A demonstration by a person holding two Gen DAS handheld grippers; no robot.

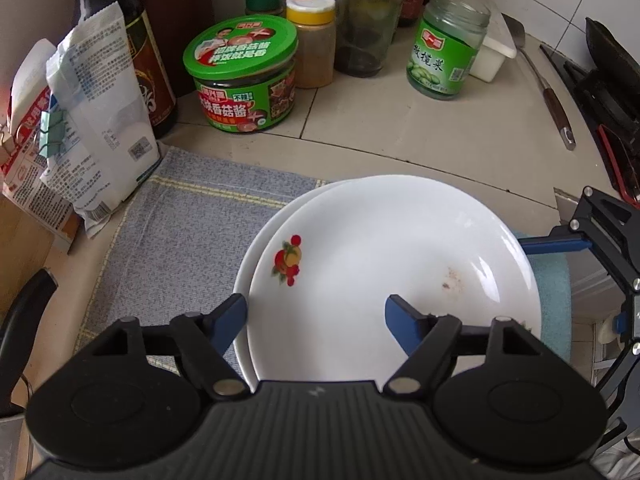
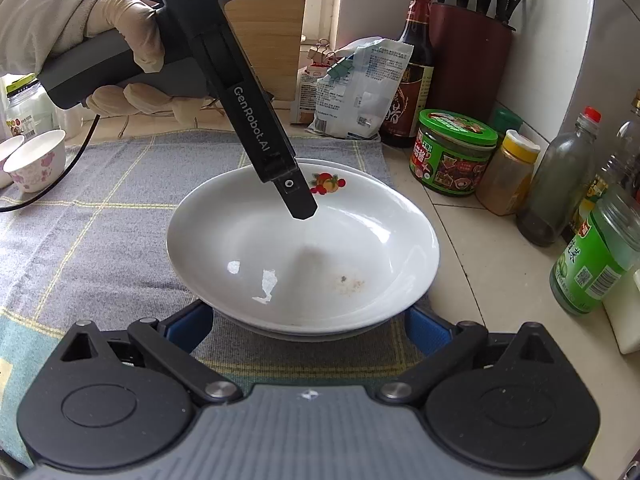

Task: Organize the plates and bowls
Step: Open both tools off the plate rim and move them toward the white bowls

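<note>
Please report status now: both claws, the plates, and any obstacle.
Left claw open, over top plate. Right claw open, at plate's near rim. Two plates stacked on cloth. Jars beside, not blocking.

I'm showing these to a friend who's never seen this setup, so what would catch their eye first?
Probably the two stacked white plates on the grey checked cloth, the top one with a fruit picture and a brownish smear. Next, the left tool open over the plates' near edge, and the green-lidded sauce jar among the bottles behind.
</note>
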